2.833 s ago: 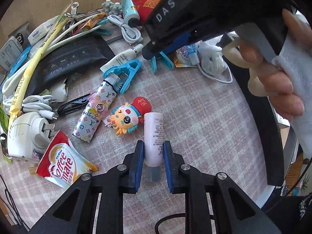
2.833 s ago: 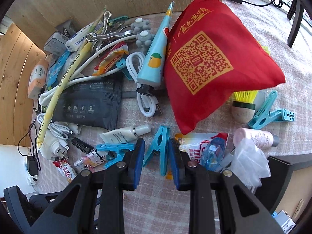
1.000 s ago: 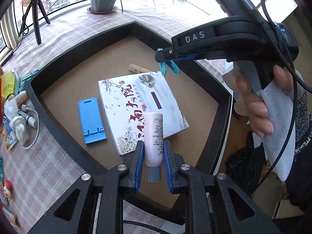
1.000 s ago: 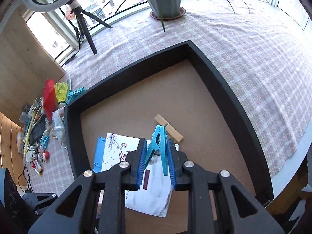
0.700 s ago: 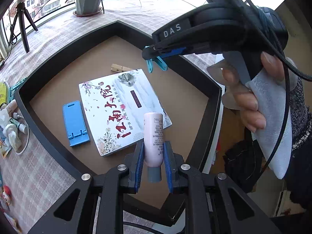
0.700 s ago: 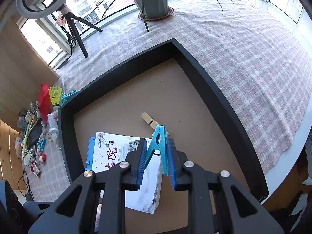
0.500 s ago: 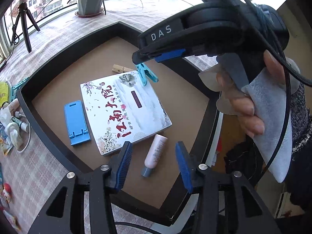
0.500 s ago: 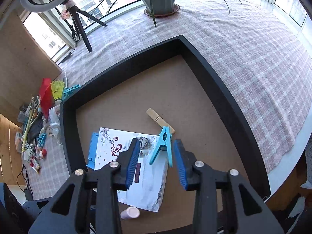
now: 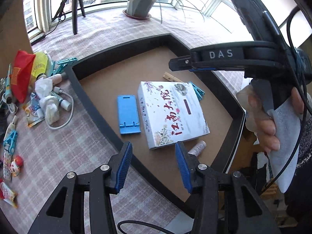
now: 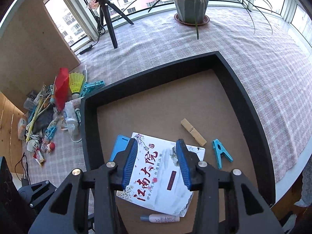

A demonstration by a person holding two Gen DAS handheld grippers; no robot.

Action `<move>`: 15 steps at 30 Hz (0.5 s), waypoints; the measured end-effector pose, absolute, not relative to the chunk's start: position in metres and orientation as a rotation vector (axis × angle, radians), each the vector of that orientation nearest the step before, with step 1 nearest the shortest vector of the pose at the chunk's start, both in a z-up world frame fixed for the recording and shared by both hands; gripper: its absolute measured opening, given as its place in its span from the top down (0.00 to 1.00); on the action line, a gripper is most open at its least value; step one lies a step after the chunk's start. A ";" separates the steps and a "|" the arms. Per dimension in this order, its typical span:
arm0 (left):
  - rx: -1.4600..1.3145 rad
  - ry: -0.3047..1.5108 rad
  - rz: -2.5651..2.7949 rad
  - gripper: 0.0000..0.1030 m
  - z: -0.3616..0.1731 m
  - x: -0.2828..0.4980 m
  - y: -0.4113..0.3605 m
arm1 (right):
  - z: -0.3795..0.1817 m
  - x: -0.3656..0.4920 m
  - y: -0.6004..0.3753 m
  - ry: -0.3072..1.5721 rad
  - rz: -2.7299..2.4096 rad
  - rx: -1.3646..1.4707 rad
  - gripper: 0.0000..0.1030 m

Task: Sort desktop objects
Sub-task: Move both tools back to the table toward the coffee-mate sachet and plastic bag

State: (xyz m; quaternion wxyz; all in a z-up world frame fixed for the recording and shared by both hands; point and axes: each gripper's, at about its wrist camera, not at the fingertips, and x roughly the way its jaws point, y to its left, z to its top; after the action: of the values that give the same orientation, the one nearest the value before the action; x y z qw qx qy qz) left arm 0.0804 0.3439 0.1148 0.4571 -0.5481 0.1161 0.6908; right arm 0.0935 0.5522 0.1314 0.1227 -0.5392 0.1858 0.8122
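A black-rimmed tray [image 9: 101,117] [image 10: 247,89] holds a white printed box [image 9: 171,113] [image 10: 163,177], a blue phone stand [image 9: 127,114] [image 10: 119,146], a wooden peg [image 10: 193,129], a blue clothes peg [image 10: 221,153] [image 9: 198,91] and a pink bottle [image 9: 198,148] [image 10: 160,218]. My left gripper [image 9: 154,164] is open and empty above the tray's near rim. My right gripper [image 10: 158,164] is open and empty above the box; its body shows in the left wrist view [image 9: 220,60].
A pile of loose objects lies left of the tray: a red bag [image 9: 19,76] [image 10: 61,86], a yellow shuttlecock [image 10: 76,81], cables, tubes, blue pegs and a small doll [image 9: 16,164]. A potted plant [image 10: 191,2] and a tripod [image 10: 107,13] stand at the back.
Both grippers carried their objects from the pile to the tray and opened. The pink bottle and the blue peg now lie in the tray. Both grippers have since pulled back.
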 end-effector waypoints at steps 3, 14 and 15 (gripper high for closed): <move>-1.389 0.242 1.752 0.58 0.109 0.067 0.330 | 0.134 0.081 0.536 0.510 2.410 -1.596 0.61; -1.502 0.102 1.979 0.58 0.097 0.013 0.250 | 0.135 0.035 0.467 0.396 2.553 -1.698 0.61; -1.518 0.081 2.006 0.58 0.095 0.008 0.240 | 0.135 0.031 0.460 0.379 2.568 -1.709 0.61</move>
State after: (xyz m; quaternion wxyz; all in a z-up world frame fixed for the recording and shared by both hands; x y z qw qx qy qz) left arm 0.0085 0.2398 0.0953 0.3072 -0.5741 0.0307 0.7584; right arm 0.0311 0.4602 0.1353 0.0168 -0.5498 0.1219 0.8262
